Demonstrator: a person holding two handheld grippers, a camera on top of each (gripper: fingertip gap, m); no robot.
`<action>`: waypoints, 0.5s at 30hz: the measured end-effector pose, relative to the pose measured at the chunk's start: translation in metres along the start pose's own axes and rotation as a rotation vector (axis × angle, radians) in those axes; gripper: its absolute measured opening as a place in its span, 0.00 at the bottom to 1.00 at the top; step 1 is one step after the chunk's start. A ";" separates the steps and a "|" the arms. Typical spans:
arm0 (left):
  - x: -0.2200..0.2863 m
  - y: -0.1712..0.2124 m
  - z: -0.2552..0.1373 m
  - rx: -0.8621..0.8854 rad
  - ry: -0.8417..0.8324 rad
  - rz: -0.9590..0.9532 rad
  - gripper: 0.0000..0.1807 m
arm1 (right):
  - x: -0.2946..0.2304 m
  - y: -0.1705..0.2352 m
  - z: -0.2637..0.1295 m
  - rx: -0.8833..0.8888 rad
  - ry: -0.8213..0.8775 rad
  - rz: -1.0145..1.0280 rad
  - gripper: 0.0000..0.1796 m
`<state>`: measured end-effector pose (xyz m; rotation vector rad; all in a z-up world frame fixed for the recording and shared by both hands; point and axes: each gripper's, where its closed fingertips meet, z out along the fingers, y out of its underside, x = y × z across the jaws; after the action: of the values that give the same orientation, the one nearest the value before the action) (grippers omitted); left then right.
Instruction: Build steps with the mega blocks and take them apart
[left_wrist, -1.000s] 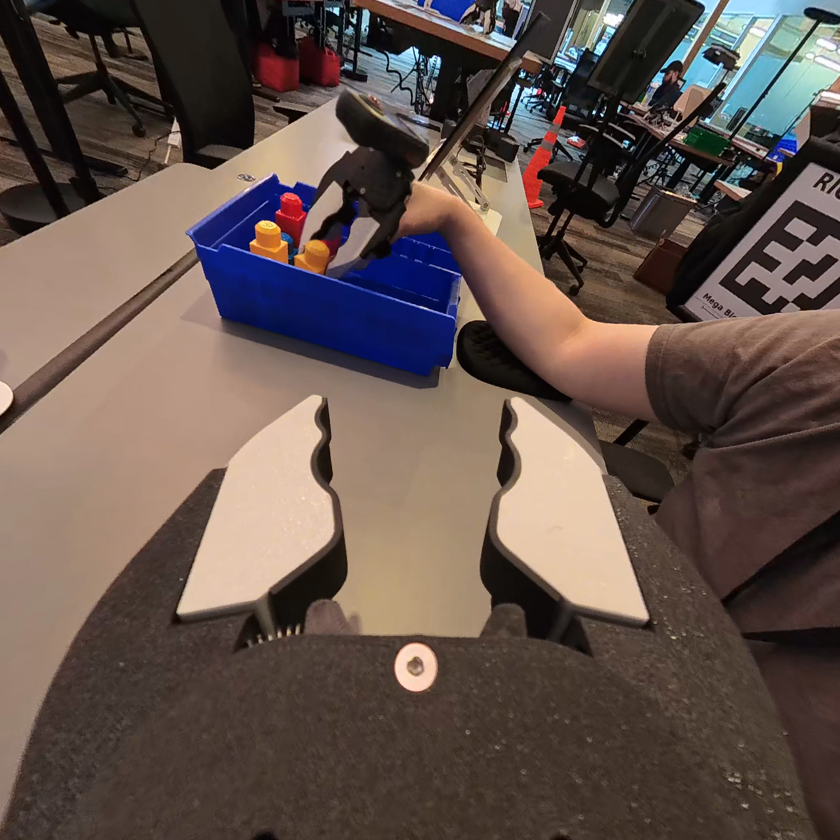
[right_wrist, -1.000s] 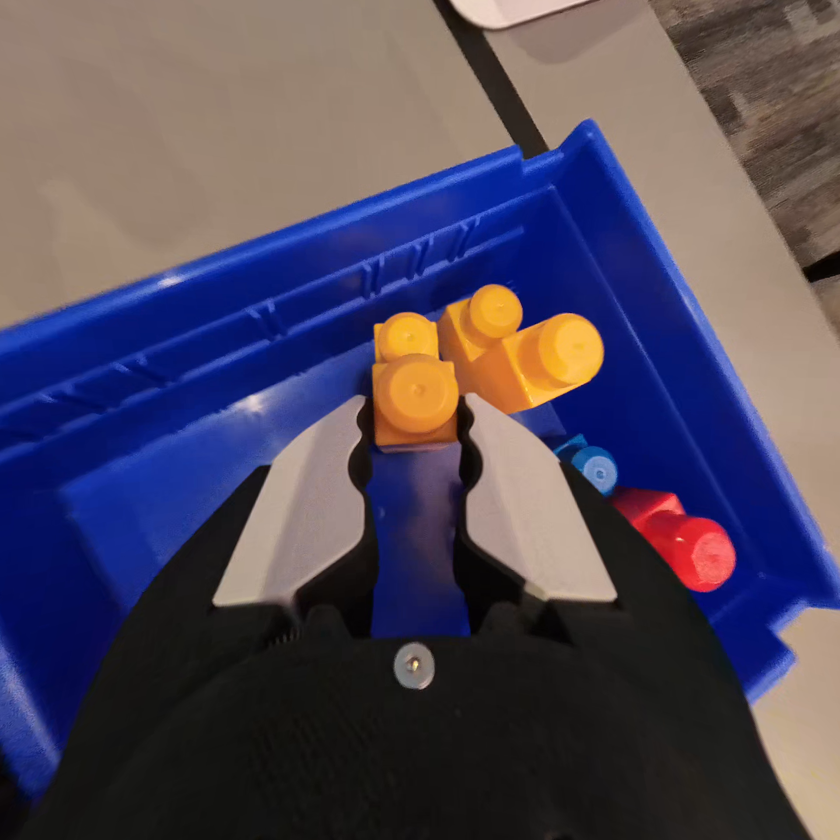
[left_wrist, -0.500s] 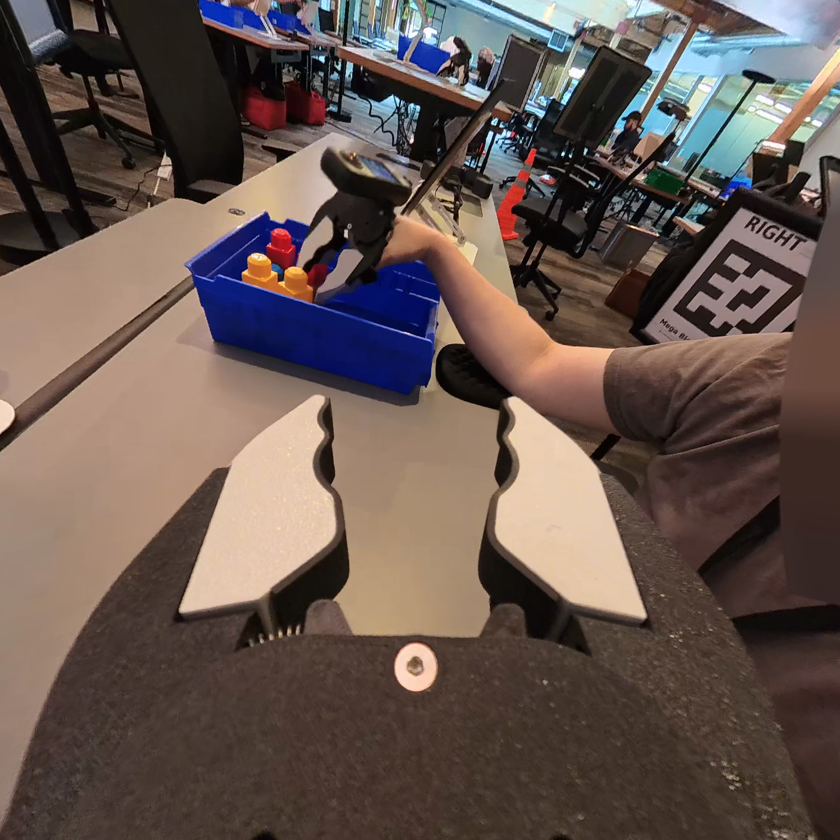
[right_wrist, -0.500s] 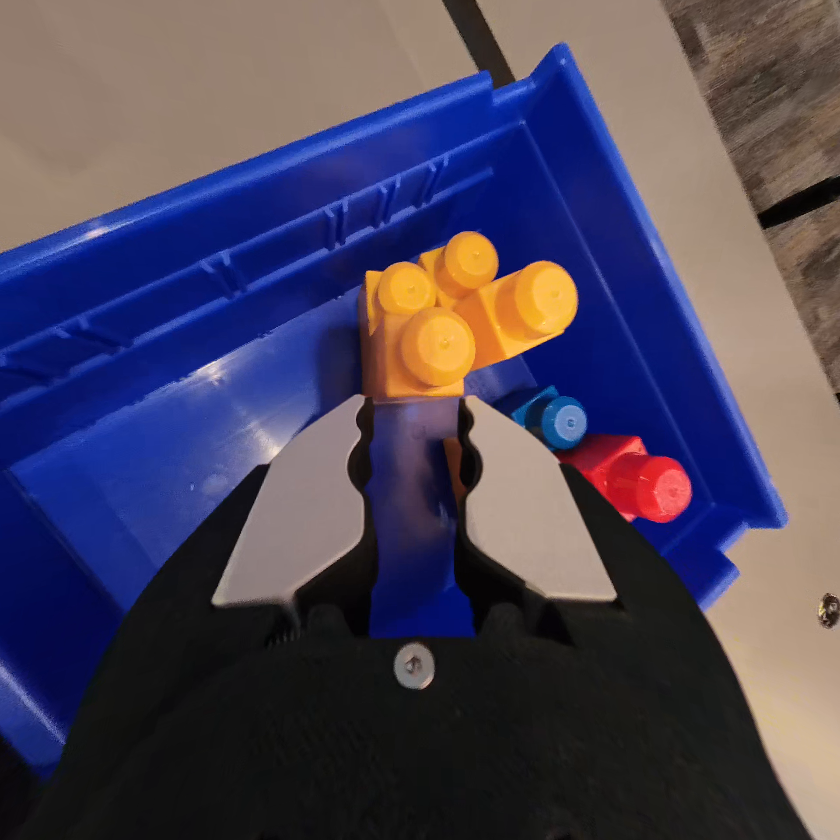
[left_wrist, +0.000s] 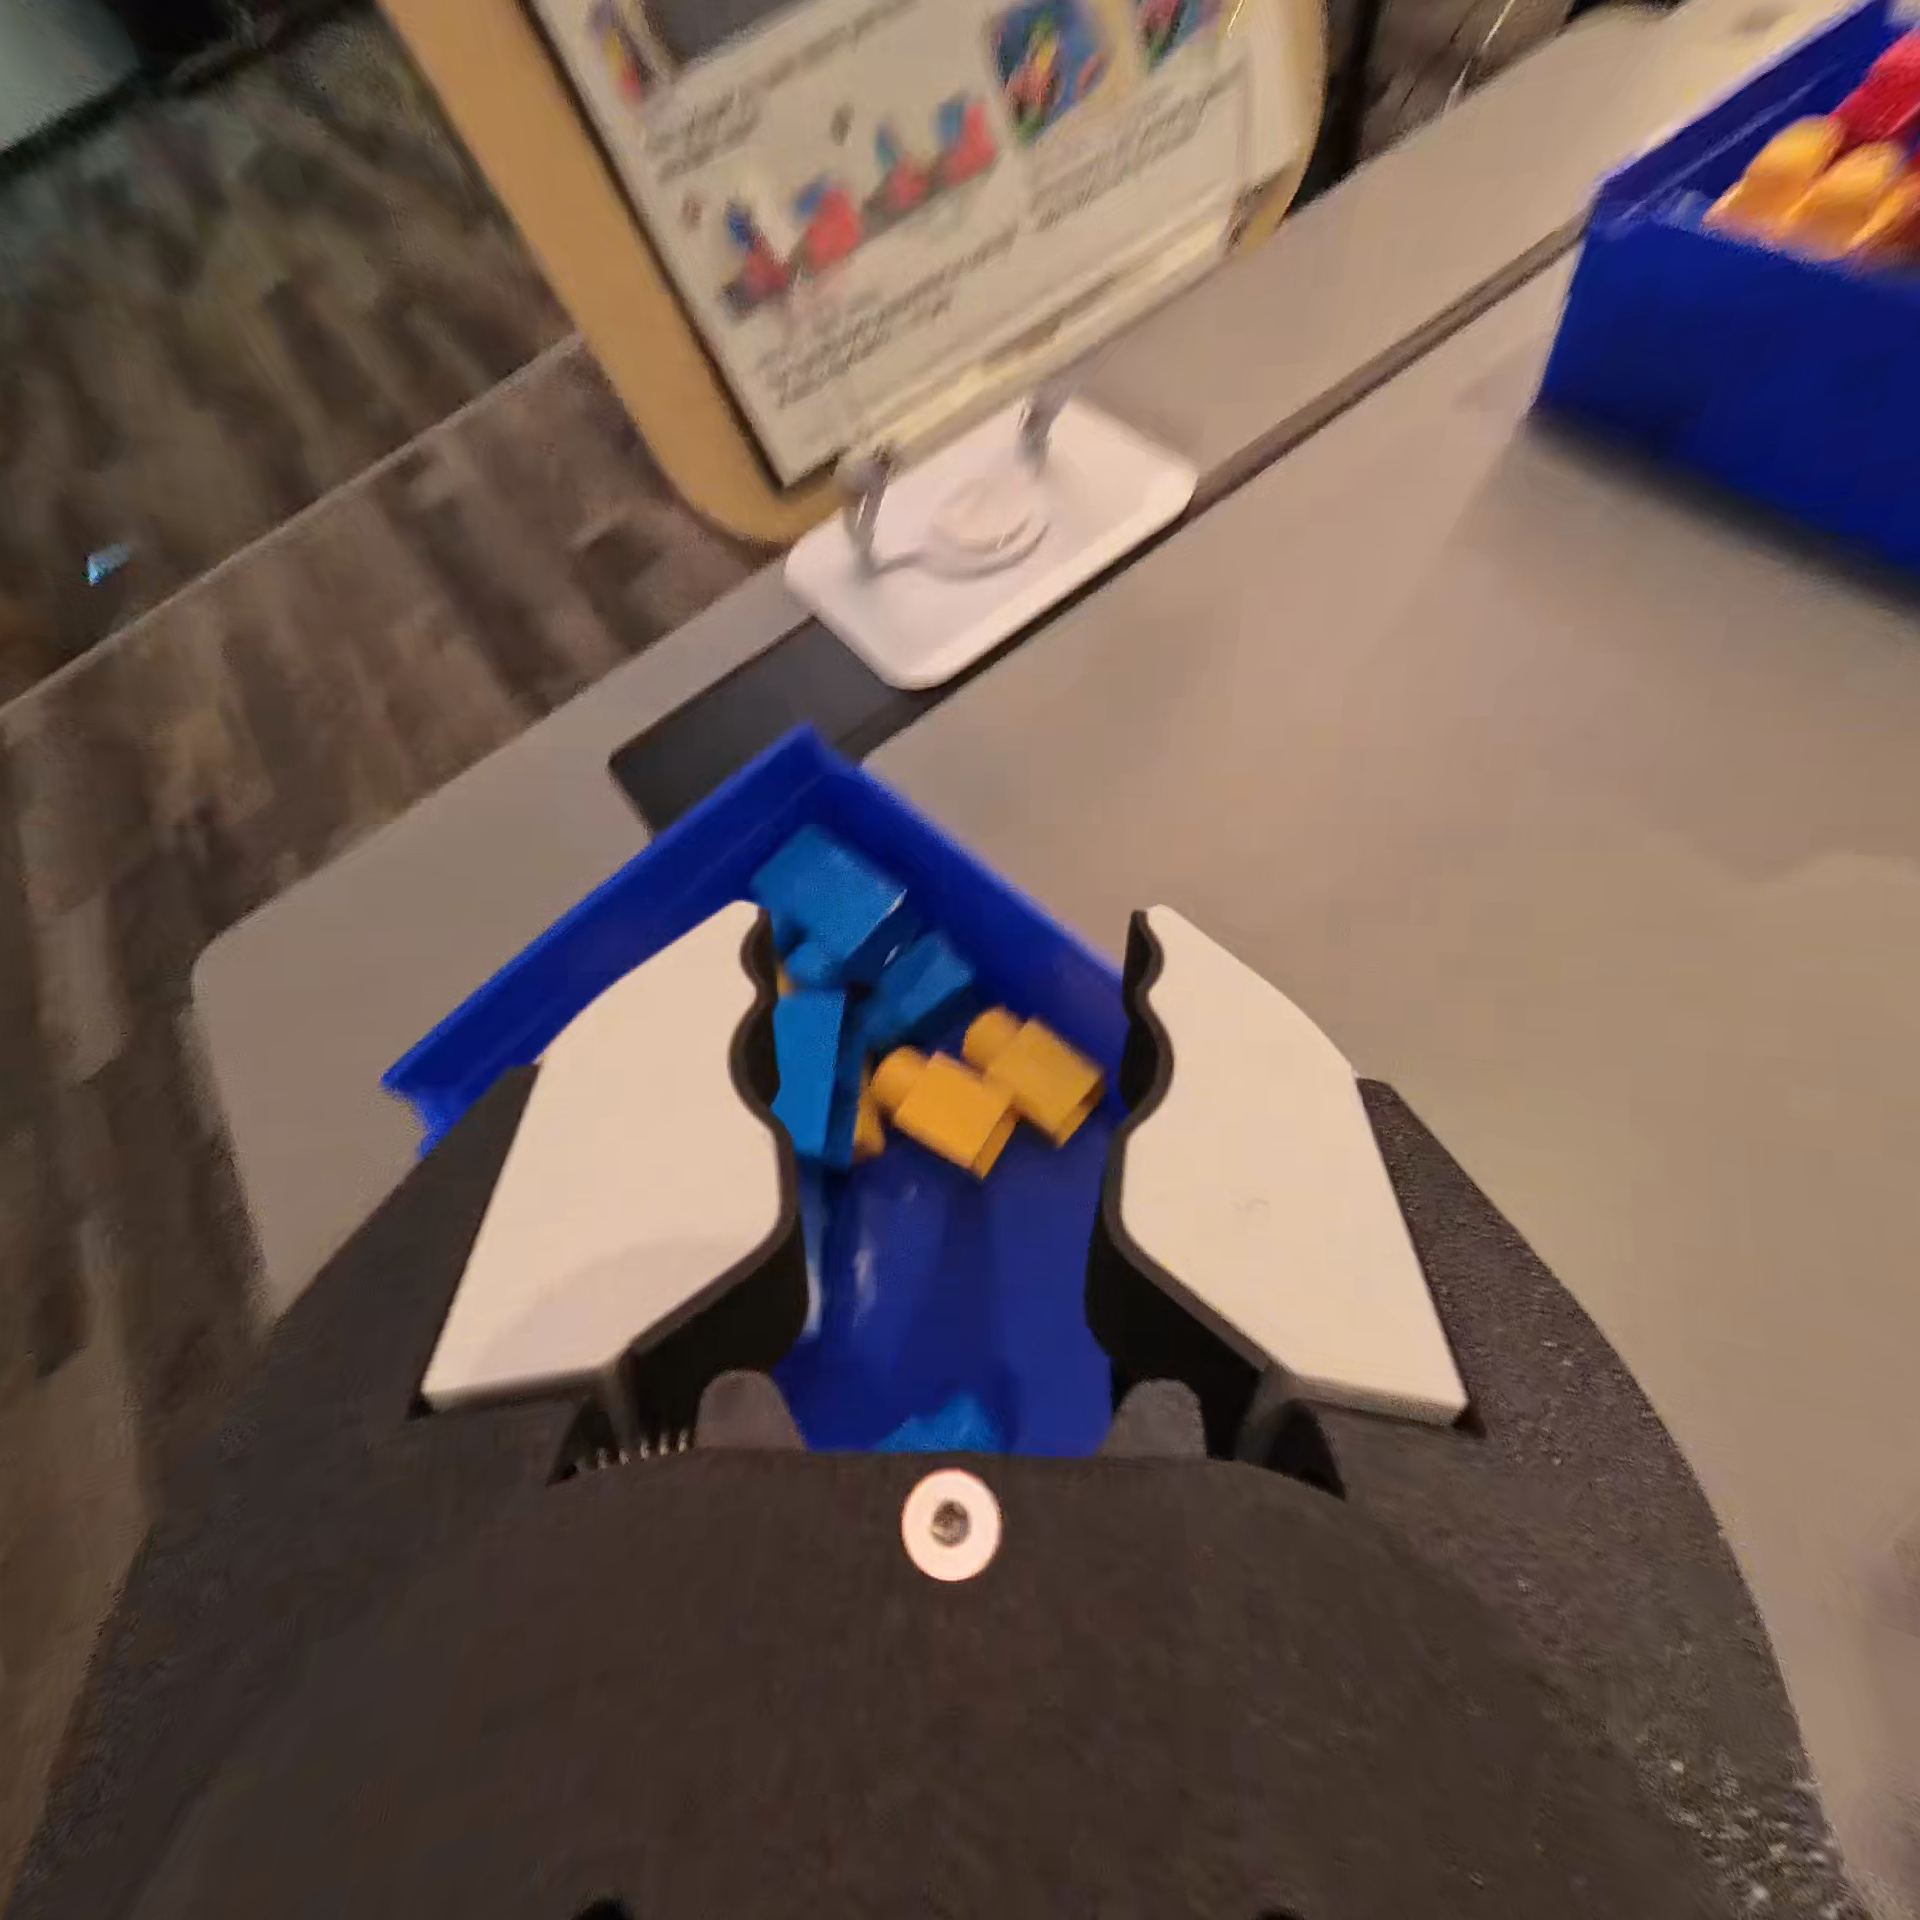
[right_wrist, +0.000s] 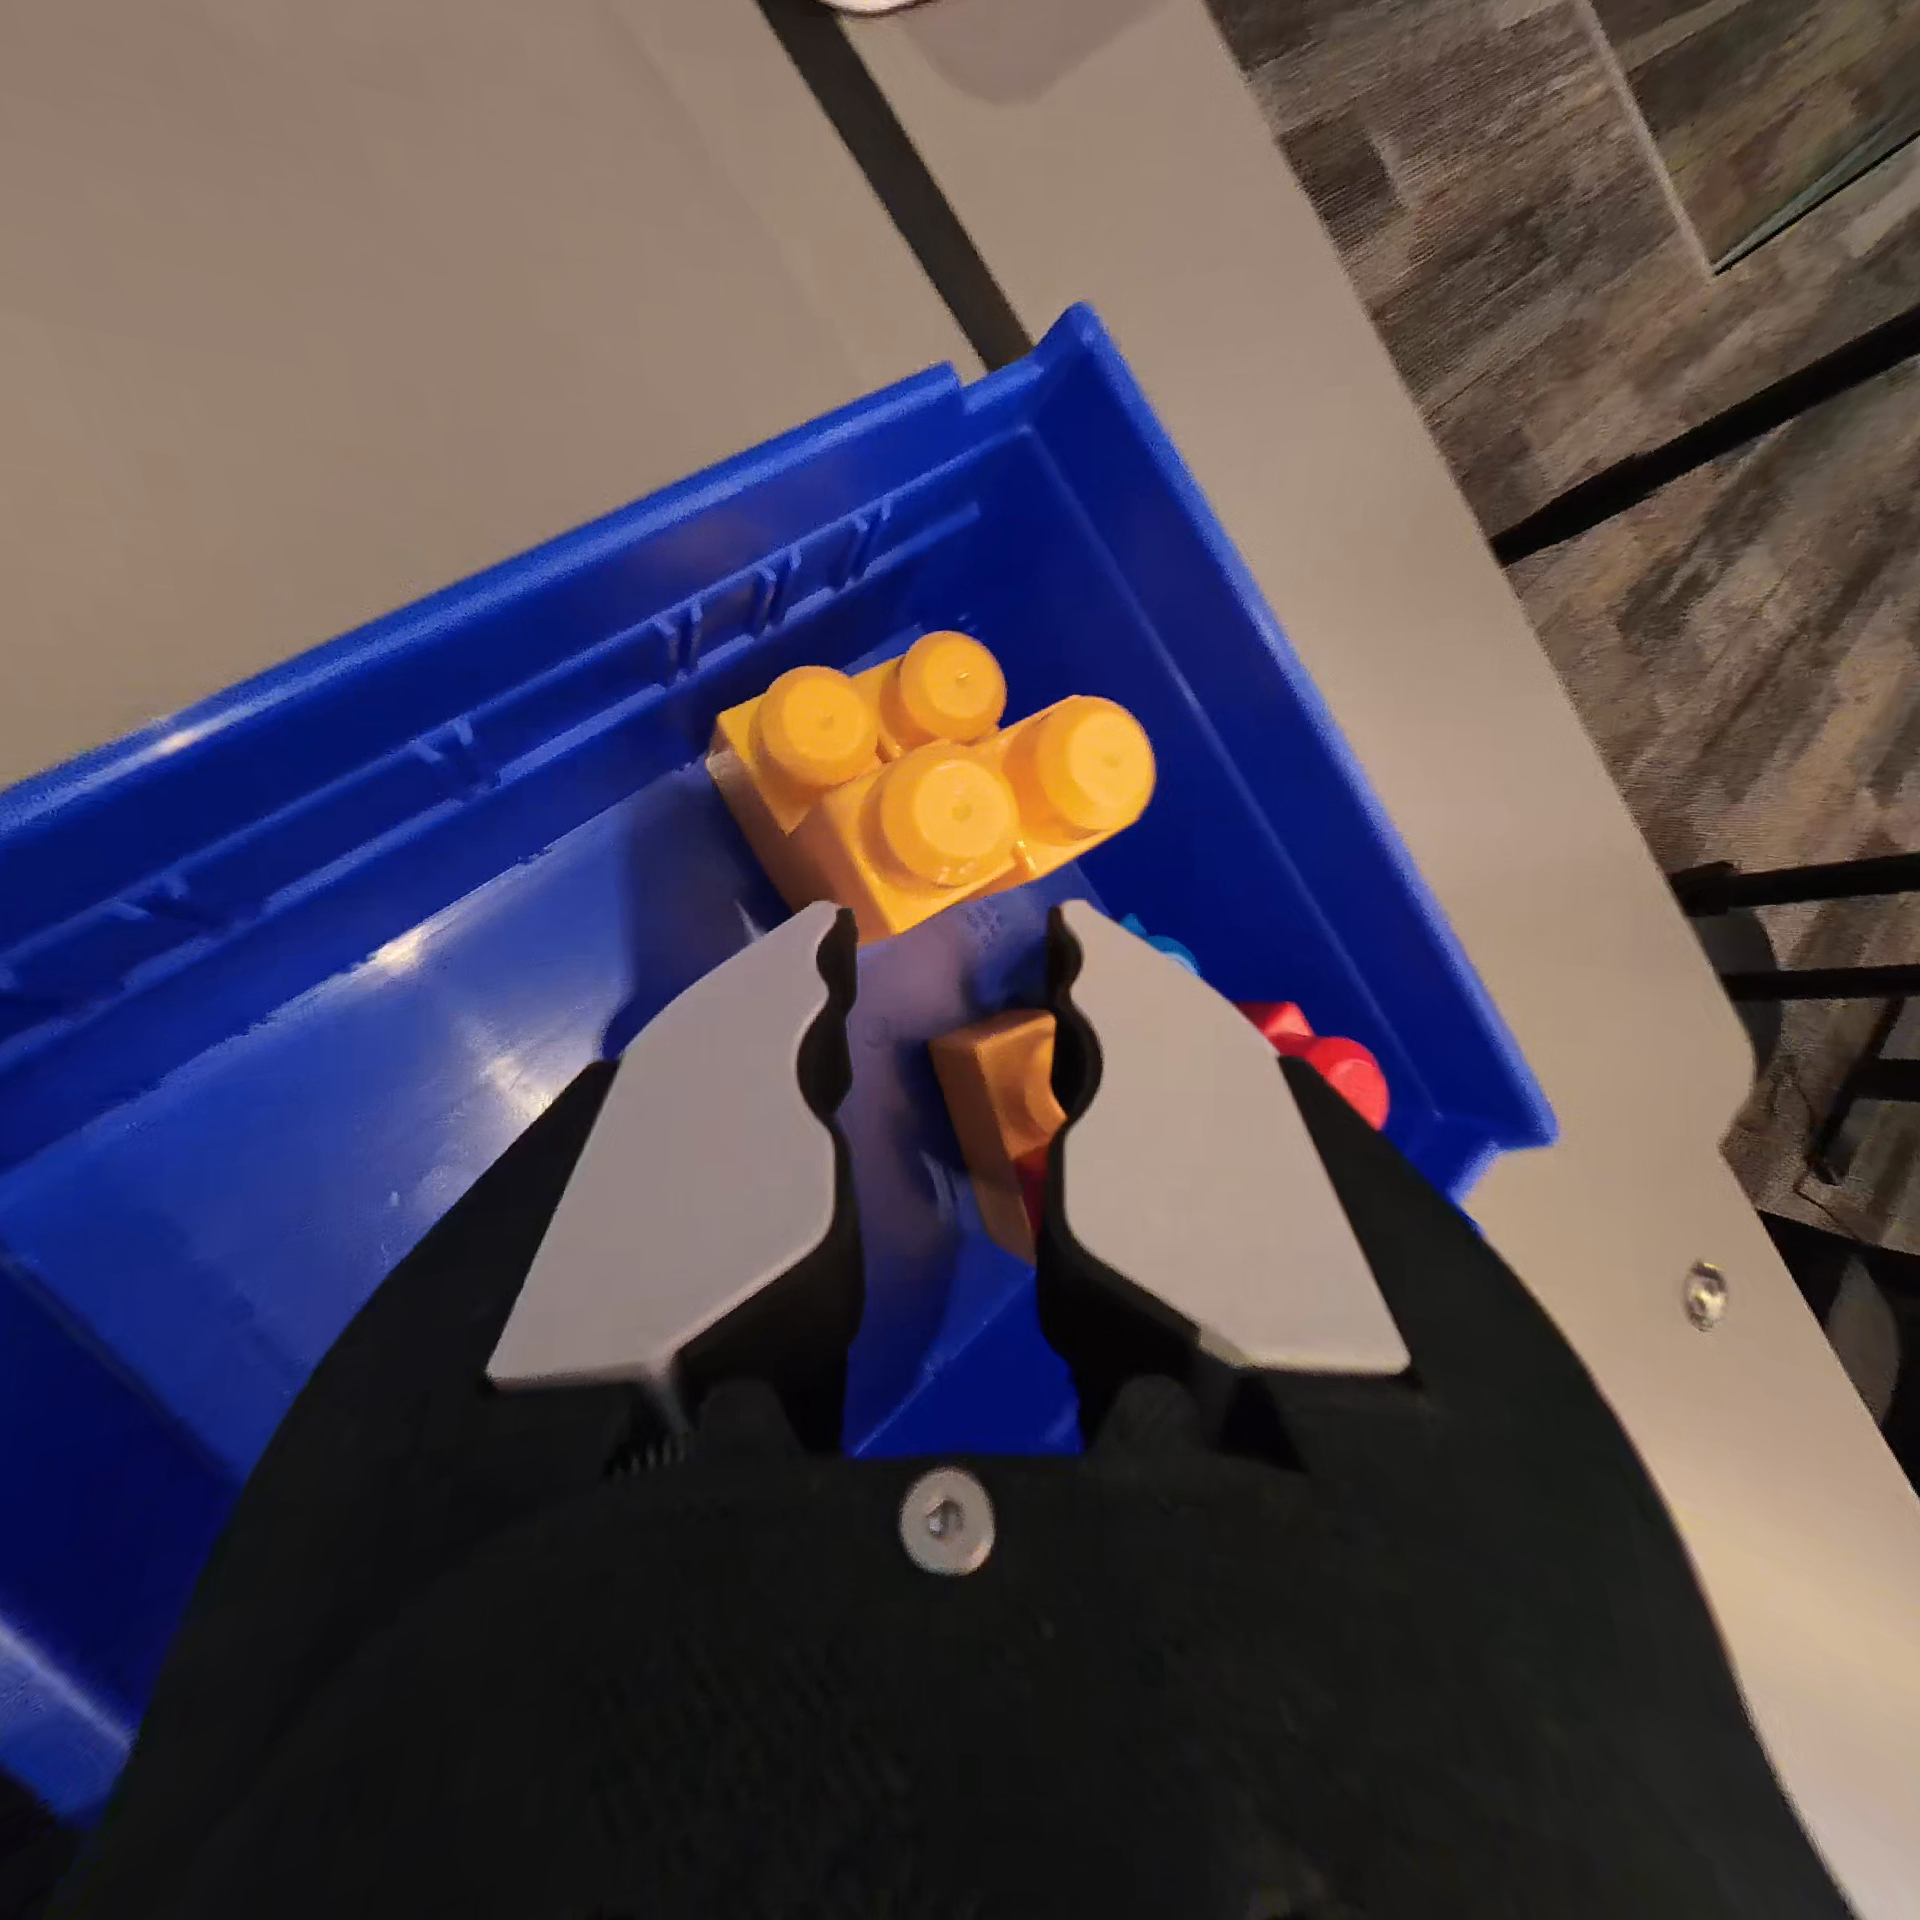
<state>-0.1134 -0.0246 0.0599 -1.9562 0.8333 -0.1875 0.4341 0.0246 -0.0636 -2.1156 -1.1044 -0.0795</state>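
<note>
1. The grey table carries everything; the places below are given from the blue bin in the right wrist view.
2. This bin sits at the table's edge, with carpet beyond it.
3. The right gripper hangs over the bin's inside, jaws apart and empty.
4. Orange blocks sit studs-up against the bin's far wall, just past the fingertips.
5. Another orange block lies on the bin's floor, under the right finger.
6. A red block and a blue one are partly hidden in the bin's right corner.
7. The left gripper, jaws wide and empty, hovers over a second bin holding blue blocks and orange ones; the picture is blurred.
8. A sign on a white base stands beyond the second bin.
</note>
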 end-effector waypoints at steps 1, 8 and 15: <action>-0.006 0.013 0.001 -0.044 -0.002 0.015 0.35 | 0.002 -0.003 -0.006 0.013 0.018 -0.003 0.20; -0.037 0.078 0.065 -0.238 0.008 -0.012 0.33 | -0.002 -0.034 -0.037 0.097 0.079 -0.056 0.22; -0.058 0.131 0.109 -0.412 -0.049 -0.072 0.36 | -0.017 -0.054 -0.044 0.119 0.070 -0.132 0.22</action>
<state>-0.1700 0.0512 -0.0931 -2.3670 0.8169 -0.0087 0.3950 0.0046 -0.0068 -1.9197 -1.1766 -0.1457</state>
